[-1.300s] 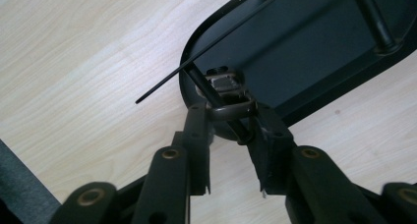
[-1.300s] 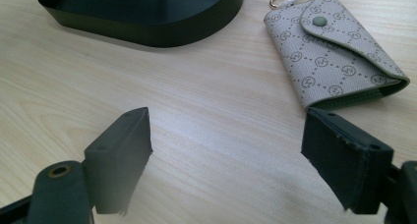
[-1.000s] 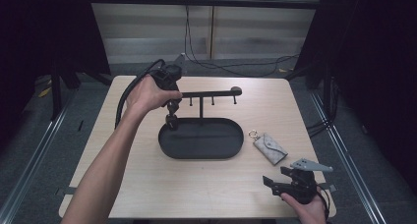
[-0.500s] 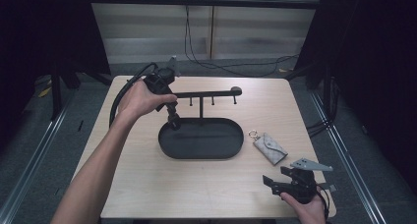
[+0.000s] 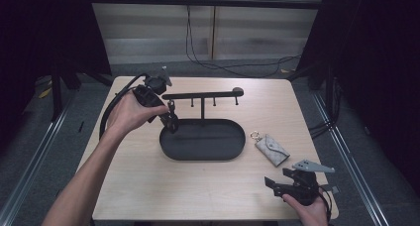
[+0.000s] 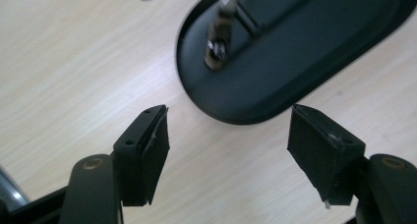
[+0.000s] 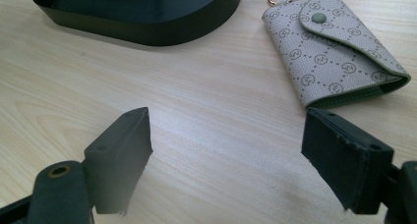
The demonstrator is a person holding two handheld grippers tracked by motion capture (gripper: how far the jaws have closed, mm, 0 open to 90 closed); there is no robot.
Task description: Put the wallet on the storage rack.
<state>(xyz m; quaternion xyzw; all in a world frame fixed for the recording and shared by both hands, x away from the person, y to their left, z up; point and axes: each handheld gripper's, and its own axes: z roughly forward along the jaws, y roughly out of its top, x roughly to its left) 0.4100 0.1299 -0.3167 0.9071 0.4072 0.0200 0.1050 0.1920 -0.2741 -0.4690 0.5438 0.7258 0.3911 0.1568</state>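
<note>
A black oval tray (image 5: 218, 149) carries a T-shaped rack (image 5: 202, 95) with small hooks. From the rack's left end a small metal key-like piece (image 6: 216, 37) dangles over the tray (image 6: 295, 62). My left gripper (image 5: 171, 123) hovers at the tray's left rim; its jaws have just been opening and stand open (image 6: 228, 121) with nothing between them. A grey patterned key pouch (image 5: 271, 148) with a ring lies right of the tray. My right gripper (image 5: 278, 184) rests near the front right edge, open (image 7: 226, 126), facing the pouch (image 7: 334, 62) and the tray (image 7: 147, 27).
The light wooden table (image 5: 148, 186) has bare room in front of the tray and at the left. A thick black cable (image 5: 111, 109) loops from the left gripper. Dark floor and metal rails surround the table.
The left hand has drawn back to the left and toward the near side, away from the rack's left hook, and its jaws have spread. The right hand has stayed put.
</note>
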